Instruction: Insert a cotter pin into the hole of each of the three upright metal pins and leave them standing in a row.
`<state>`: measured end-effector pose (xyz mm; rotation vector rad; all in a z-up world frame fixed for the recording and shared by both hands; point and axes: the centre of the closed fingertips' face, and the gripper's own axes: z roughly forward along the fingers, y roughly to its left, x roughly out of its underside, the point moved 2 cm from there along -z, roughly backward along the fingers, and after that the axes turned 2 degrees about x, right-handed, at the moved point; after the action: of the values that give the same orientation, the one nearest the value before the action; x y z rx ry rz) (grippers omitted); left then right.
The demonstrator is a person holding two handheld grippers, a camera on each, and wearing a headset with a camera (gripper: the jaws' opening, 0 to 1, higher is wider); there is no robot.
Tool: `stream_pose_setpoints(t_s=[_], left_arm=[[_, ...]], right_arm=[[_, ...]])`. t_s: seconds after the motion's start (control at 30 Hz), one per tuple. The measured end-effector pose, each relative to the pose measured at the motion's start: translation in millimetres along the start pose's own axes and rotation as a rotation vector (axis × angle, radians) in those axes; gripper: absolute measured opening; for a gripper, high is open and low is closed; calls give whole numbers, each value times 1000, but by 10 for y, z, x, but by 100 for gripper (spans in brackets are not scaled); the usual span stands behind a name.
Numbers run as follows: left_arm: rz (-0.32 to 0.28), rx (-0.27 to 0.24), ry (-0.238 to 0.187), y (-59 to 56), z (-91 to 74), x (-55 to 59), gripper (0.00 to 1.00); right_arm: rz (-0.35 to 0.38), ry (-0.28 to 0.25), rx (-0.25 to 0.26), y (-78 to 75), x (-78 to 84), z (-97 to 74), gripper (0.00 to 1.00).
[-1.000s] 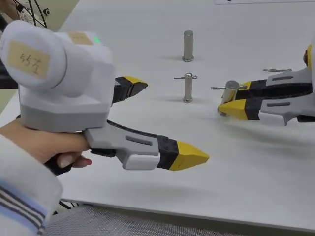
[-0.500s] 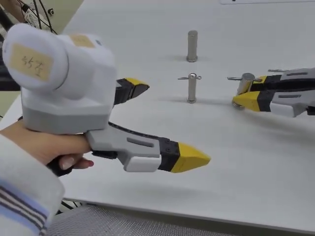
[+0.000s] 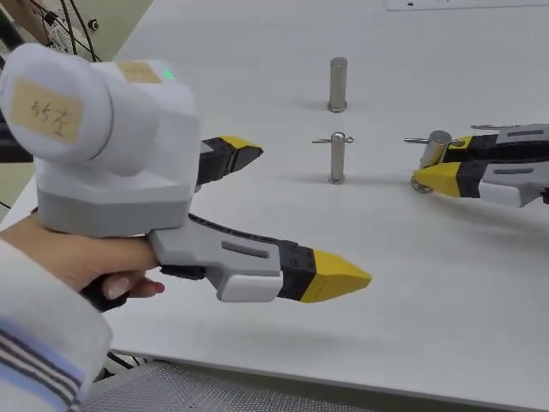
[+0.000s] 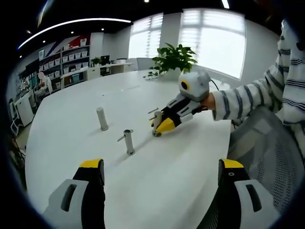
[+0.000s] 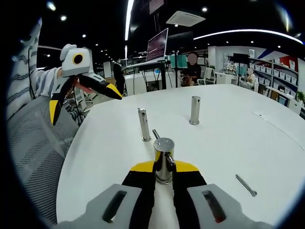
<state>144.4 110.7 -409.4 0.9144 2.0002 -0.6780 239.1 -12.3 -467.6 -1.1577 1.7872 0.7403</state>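
Note:
Three metal pins stand on the white table (image 3: 257, 51). The far pin (image 3: 338, 84) (image 5: 194, 110) (image 4: 102, 118) has an empty hole. A cotter pin crosses the top of the middle pin (image 3: 337, 159) (image 5: 144, 124) (image 4: 128, 141). My right gripper (image 3: 426, 170) (image 5: 164, 171) is shut on the third pin (image 3: 434, 153) (image 5: 164, 160) (image 4: 157, 124), which carries a cotter pin, leans slightly and has its base at the table. My left gripper (image 3: 300, 219) (image 4: 160, 167) hovers open and holds nothing, at the front left, well short of the pins.
A loose cotter pin (image 3: 489, 127) (image 5: 246, 185) lies on the table just beyond the right gripper. The table's front edge (image 3: 283, 369) runs close under the left gripper, with a mesh chair below it. Bare table lies between the two grippers.
The right gripper has carried its pin to the right, farther from the middle pin. The left gripper has stayed open and in place. The head camera shifted slightly.

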Motion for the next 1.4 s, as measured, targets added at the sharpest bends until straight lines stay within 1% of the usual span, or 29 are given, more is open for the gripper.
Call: stream_pose_setpoints(t_s=[0.17, 0.33, 0.4, 0.43, 0.47, 0.5, 0.53, 0.57, 0.6, 0.63, 0.7, 0.77, 0.83, 0.93, 0.97, 1.07, 1.17, 1.27, 1.4], left_arm=[[2, 2, 10, 0, 4, 28, 99], [-1, -2, 7, 11, -9, 22, 99], [-1, -3, 7, -13, -7, 6, 99], [-1, -4, 6, -12, -11, 2, 99], [0, -8, 3, -9, -18, -7, 99], [0, -9, 2, -8, -21, -10, 99], [1, -14, -5, -6, -32, -23, 99], [5, -17, -10, -6, -37, -34, 99], [10, -21, -17, -6, -43, -50, 99], [14, -23, -27, -11, -53, -73, 99], [14, -26, -44, -14, -68, -112, 99], [16, -29, -54, -15, -78, -138, 99], [23, -31, -62, -18, -89, -161, 99], [31, -29, -70, -30, -106, -183, 99], [31, -26, -78, -37, -114, -195, 99], [31, -16, -90, -55, -137, -212, 99], [31, -7, -95, -65, -167, -220, 99], [30, 5, -108, -73, -213, -254, 99], [33, 10, -111, -56, -255, -282, 99]], right_arm=[[4, -13, 16, 16, -2, -8, 8], [-22, -11, 36, 18, -3, -2, 9], [-36, -6, 48, 24, -23, -6, 10], [-38, -12, 53, 25, -42, -13, 12], [-33, -25, 59, 18, -73, -23, 18], [-20, -40, 62, 11, -105, -32, 21], [11, -48, 60, 15, -144, -52, 25], [30, -47, 53, 24, -176, -78, 26], [23, -49, 53, 22, -197, -99, 26], [15, -52, 54, 37, -229, -130, 26], [5, -39, 62, 64, -267, -195, 30], [12, -40, 64, 88, -308, -250, 38], [2, -28, 74, 135, -347, -331, 44], [3, -2, 72, 224, -380, -448, 42], [5, 2, 74, 232, -382, -463, 43], [48, -3, 88, 329, -440, -599, 51], [68, -12, 115, 382, -484, -723, 54], [97, -24, 146, 455, -531, -853, 58], [146, -30, 196, 514, -548, -1035, 63]])
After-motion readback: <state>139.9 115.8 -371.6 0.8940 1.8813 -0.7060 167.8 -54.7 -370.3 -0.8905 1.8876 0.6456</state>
